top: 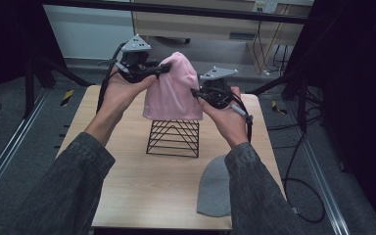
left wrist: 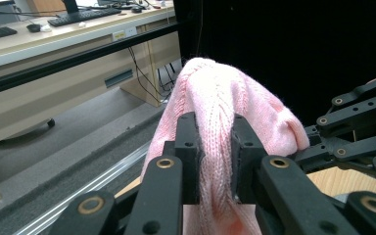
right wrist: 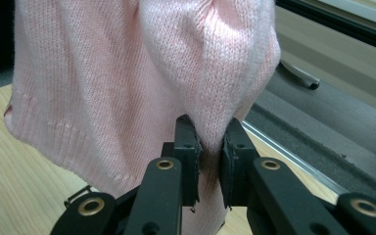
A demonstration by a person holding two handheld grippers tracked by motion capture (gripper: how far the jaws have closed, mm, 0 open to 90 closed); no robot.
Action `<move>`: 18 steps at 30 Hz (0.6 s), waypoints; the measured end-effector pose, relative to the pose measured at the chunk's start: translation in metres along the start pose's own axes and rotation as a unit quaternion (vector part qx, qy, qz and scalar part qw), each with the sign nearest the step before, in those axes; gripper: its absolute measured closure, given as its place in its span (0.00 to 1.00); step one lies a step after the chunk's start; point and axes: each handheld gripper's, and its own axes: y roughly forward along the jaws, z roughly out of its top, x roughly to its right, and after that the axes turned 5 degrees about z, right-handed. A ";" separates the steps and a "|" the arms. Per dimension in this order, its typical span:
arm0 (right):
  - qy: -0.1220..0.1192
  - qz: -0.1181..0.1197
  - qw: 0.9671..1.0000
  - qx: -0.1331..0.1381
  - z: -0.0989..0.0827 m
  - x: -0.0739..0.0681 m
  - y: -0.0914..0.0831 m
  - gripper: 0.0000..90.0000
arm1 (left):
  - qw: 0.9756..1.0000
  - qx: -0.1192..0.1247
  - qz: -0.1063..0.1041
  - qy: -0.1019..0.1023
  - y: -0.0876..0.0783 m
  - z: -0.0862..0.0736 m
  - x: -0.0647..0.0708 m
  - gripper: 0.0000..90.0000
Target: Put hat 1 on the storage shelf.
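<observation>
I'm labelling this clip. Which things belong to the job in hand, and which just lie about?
In the job:
pink knit hat
black wire stand
left gripper, shut on the hat
right gripper, shut on the hat

Lying about:
grey hat

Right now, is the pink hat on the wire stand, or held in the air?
Cannot tell: the pink hat hangs over the wire stand, pinched by the left gripper and right gripper.

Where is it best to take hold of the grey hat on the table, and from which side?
Grip the grey hat at its rounded top edge, coming from above on the table's open middle side. It lies flat, so only an edge gives a fold to pinch; the person's right sleeve covers its other side.
</observation>
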 end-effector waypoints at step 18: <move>0.003 0.004 1.000 -0.019 -0.029 -0.002 0.008 0.89 | 1.000 -0.010 -0.012 0.006 0.013 -0.025 0.006 0.86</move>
